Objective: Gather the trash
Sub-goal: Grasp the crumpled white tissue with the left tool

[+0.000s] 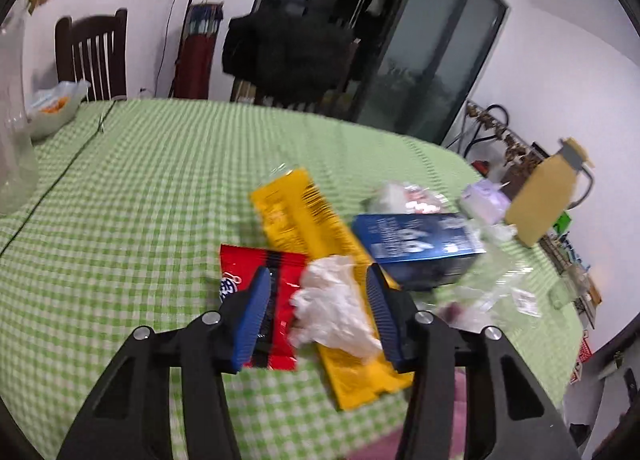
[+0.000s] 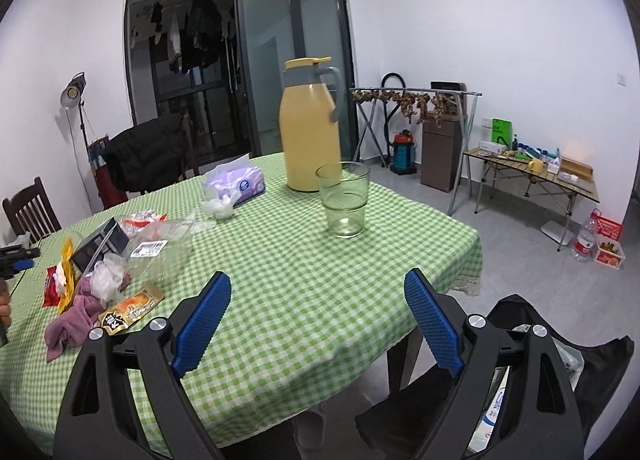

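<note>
From the left wrist view I see the left gripper angled down over a table covered in a green checked cloth. Its two blue pads stand partly apart, and a crumpled white tissue lies between them. The right pad appears to be at the tissue's edge, while the left pad stands clear of it over a red snack wrapper; I cannot confirm that the pads press on the tissue. The tissue rests on a long yellow wrapper, which overlaps the red one. Just beyond lies a blue box, with clear plastic packaging beside it and more crumpled wrapping behind it. A yellow thermos jug stands near the far table edge. From the right wrist view I see the right gripper held above the table near its edge, its jaws wide apart with nothing between them. A green-tinted drinking glass stands ahead of it, with the jug just behind. A purple tissue pack lies to the left of the jug. The trash pile sits at the left of this view, together with a pink cloth and an orange-and-gold sachet. A black bag hangs open below the table's edge, at the lower right.
</note>
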